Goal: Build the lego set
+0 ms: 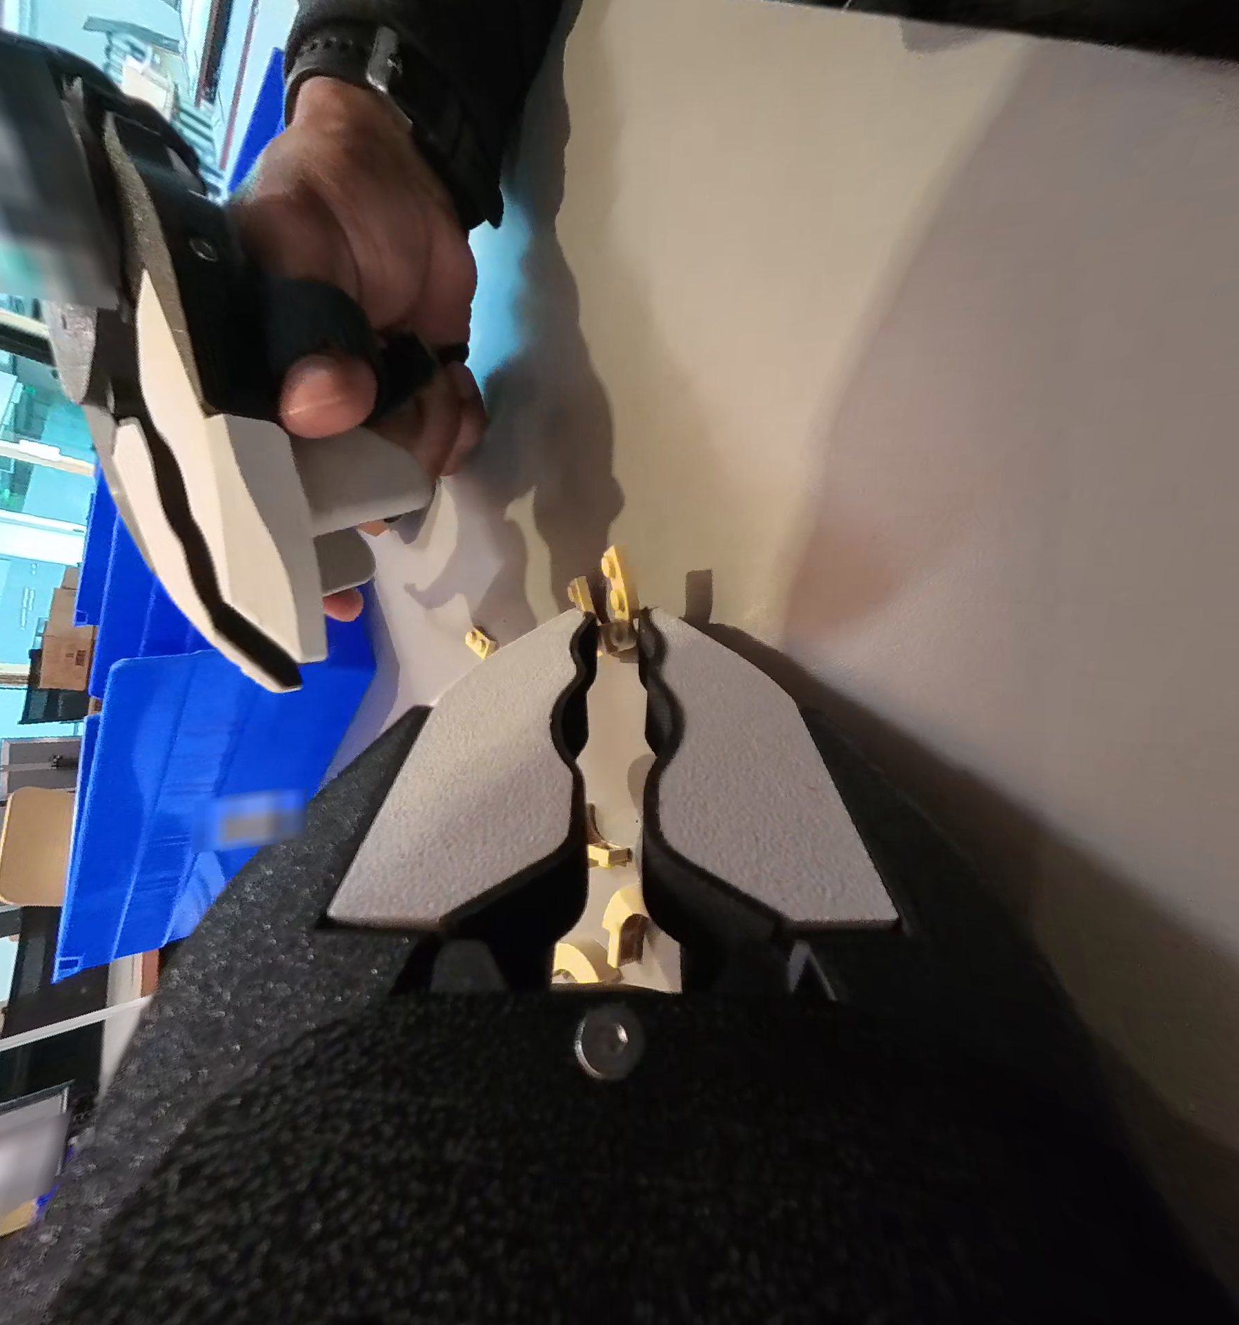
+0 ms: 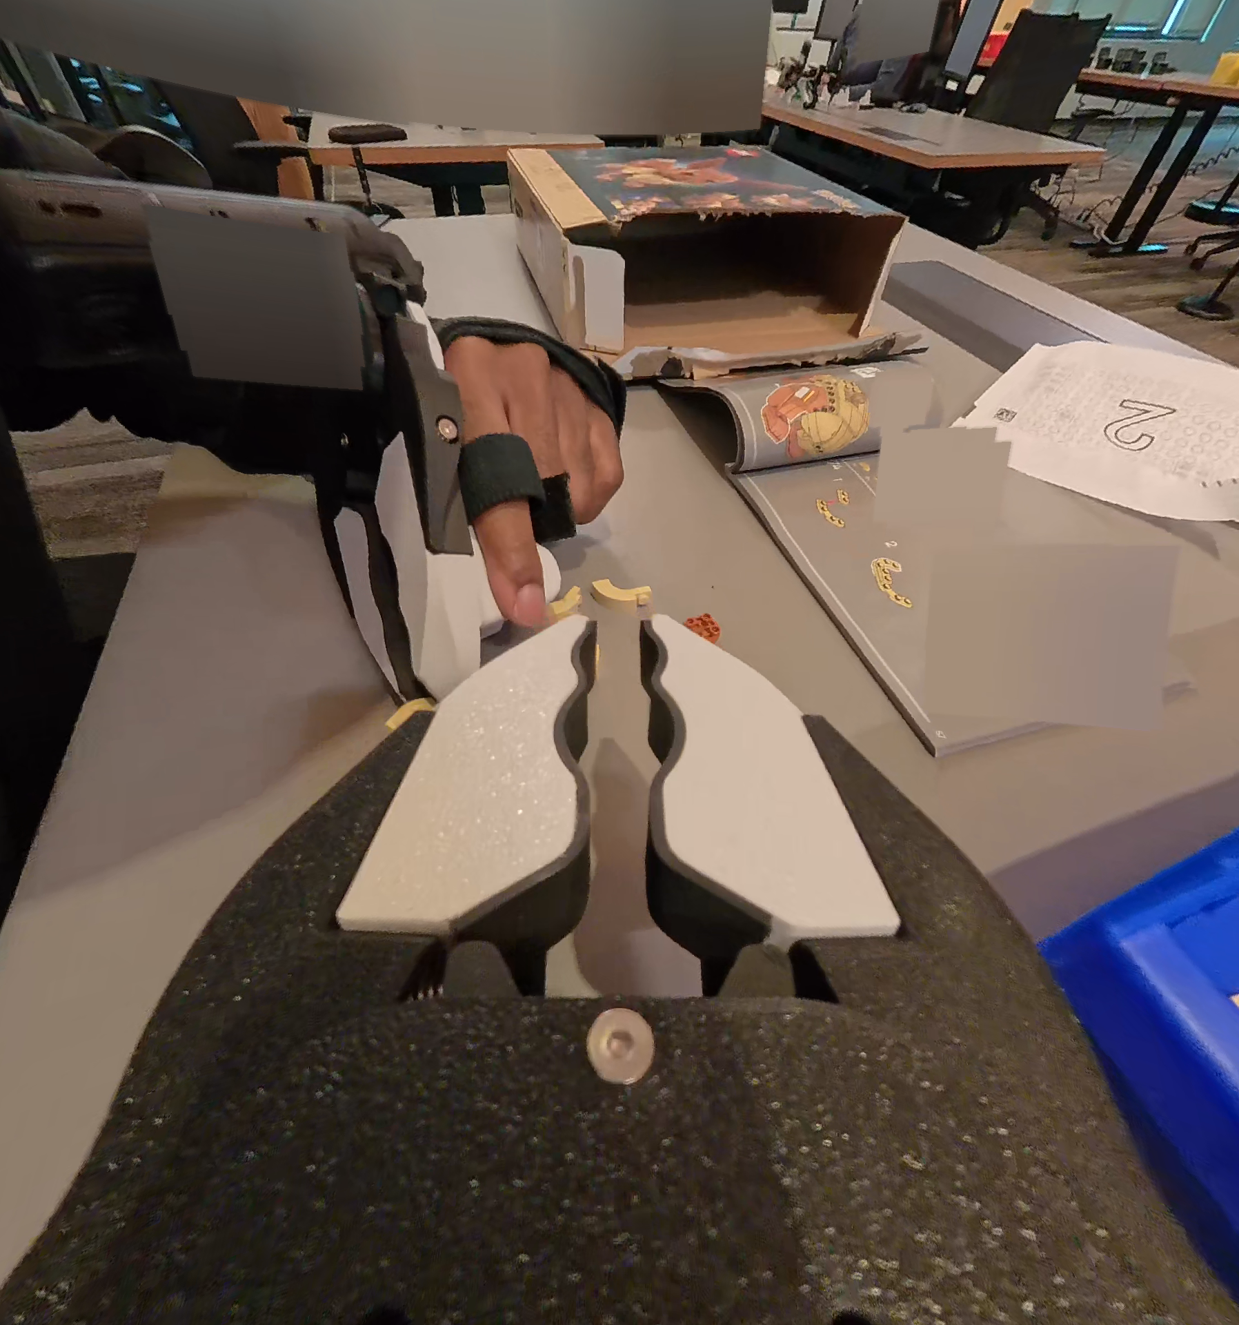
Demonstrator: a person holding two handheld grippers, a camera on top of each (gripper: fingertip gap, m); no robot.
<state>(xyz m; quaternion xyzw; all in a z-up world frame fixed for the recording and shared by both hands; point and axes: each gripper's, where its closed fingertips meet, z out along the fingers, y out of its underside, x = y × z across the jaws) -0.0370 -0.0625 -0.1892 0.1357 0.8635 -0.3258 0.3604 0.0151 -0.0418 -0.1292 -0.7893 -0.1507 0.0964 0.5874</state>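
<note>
Left tool (image 1: 615,631) tips pinch small tan brick (image 1: 618,635); tan plate (image 1: 621,586) just beyond.

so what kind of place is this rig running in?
Looks like an open office or lab: rows of desks with office chairs behind a grey worktable that carries an opened toy-brick box, an instruction booklet and loose tan bricks.

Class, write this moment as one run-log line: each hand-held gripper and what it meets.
left hand-held gripper: pinching tan studded plate | right hand-held gripper: tips apart, just short of tan arch brick | surface: grey table
</note>
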